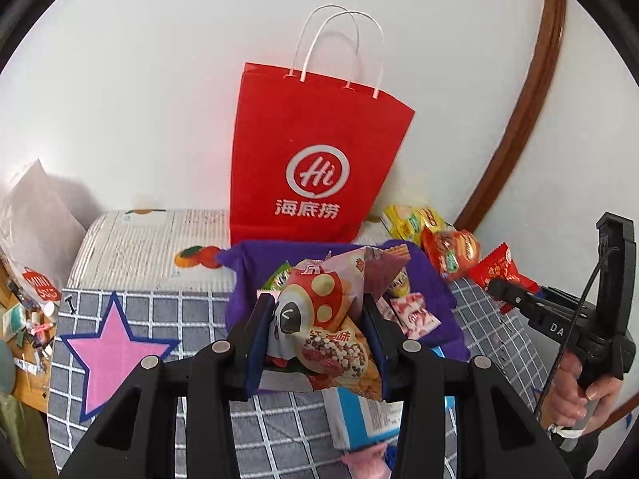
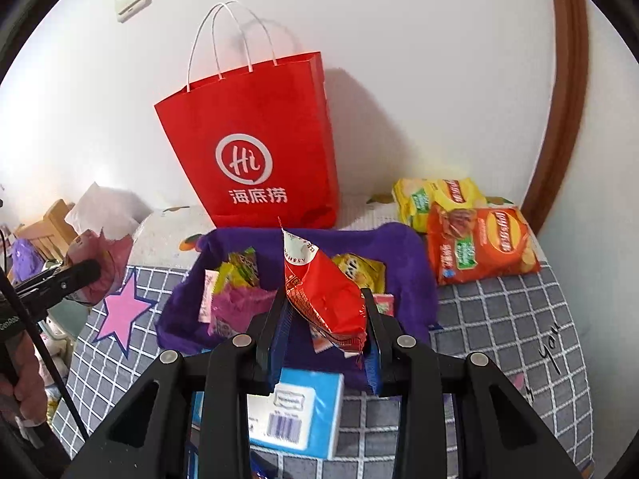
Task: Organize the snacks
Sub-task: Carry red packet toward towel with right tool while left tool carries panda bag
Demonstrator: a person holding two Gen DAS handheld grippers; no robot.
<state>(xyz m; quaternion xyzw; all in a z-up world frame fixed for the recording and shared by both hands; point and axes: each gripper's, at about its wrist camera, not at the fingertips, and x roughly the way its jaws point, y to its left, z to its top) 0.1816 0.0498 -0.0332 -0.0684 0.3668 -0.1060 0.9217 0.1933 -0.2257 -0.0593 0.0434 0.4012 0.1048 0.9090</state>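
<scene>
My left gripper (image 1: 317,319) is shut on a pink snack bag with a mushroom cartoon (image 1: 319,311), held just above the purple fabric bin (image 1: 247,263). My right gripper (image 2: 325,311) is shut on a red snack packet (image 2: 323,295), held over the same purple bin (image 2: 403,263). The bin holds several small snacks, among them yellow and green packets (image 2: 239,267) and a pink candy packet (image 1: 415,313). The right gripper with the red packet (image 1: 497,271) shows at the right of the left wrist view. The left gripper with its pink bag (image 2: 100,267) shows at the left of the right wrist view.
A red paper bag (image 2: 255,143) stands against the wall behind the bin. An orange chip bag (image 2: 479,243) and a yellow chip bag (image 2: 435,199) lie right of the bin. A blue-and-white box (image 2: 295,411) lies in front. Grey checked cloth (image 2: 499,319) covers the surface.
</scene>
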